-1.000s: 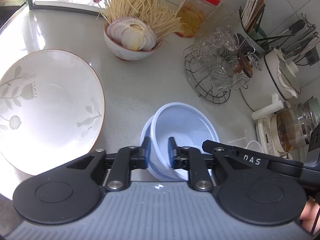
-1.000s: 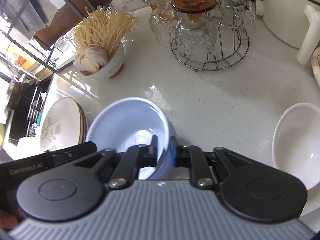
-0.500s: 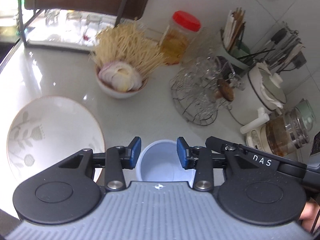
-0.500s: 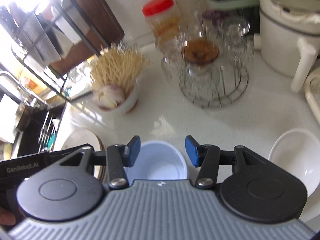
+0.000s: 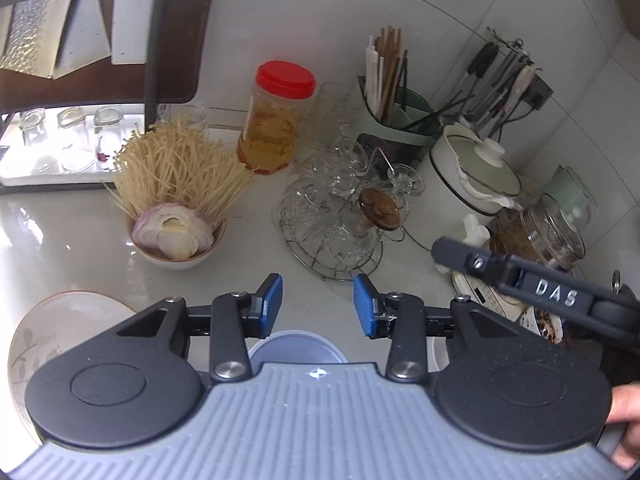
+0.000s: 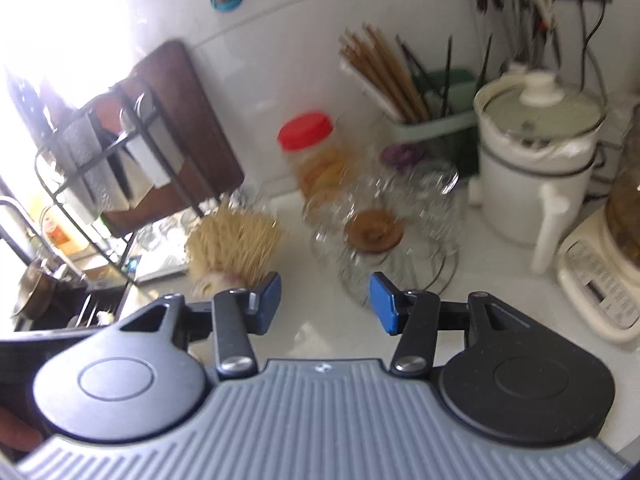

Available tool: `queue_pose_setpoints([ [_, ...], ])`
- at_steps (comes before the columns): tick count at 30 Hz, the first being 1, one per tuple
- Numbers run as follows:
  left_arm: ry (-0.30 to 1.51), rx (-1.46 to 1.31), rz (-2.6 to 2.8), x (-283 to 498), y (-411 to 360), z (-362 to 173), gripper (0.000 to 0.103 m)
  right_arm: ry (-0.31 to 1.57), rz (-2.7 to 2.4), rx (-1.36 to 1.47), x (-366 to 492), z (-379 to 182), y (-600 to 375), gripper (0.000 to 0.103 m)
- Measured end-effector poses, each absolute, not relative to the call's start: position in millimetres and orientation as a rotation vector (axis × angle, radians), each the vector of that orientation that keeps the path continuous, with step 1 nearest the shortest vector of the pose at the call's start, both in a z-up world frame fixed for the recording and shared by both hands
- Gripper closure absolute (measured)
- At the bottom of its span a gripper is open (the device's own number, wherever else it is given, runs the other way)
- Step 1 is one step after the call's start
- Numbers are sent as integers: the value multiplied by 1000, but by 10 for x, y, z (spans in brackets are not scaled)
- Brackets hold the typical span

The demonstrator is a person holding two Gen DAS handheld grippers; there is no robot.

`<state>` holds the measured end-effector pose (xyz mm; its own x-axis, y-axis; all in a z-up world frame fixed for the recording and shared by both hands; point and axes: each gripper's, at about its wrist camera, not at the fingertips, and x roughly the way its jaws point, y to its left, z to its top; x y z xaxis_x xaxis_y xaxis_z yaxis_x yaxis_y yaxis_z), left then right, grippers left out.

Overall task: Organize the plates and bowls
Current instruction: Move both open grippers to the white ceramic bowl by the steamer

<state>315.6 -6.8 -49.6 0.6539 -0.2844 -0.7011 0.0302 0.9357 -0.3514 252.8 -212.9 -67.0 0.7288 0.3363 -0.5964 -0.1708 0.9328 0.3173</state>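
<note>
Left wrist view looks steeply down past the left gripper (image 5: 318,304), held above the pale glossy counter (image 5: 80,240); its blue-padded jaws stand spread with nothing between them. Just below them, half hidden by the gripper's grey body, sits the pale blue plastic bowl (image 5: 298,346), upright on the counter and free of the pads. At the left edge lies the white ceramic plate with a leaf pattern and brown rim (image 5: 48,336). Further back, a small white bowl (image 5: 176,254) holds sliced onion and a bundle of dry yellow noodles, a clear jar with a red lid (image 5: 276,120) holds something amber, and a round wire rack (image 5: 332,224) carries upturned glass cups. A green caddy (image 5: 396,120) holds chopsticks. The right gripper (image 6: 325,302) shows in its own blurred view, also raised and tilted down over the counter, jaws apart and empty; a fingertip (image 5: 626,420) grips the left gripper's handle at the right edge.
</note>
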Motion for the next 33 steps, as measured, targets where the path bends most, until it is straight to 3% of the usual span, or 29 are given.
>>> queue_pose_setpoints([
  [33, 837, -174, -443, 3423, -894, -279, 53, 709, -111, 266, 2083, -590, -2998, 51],
])
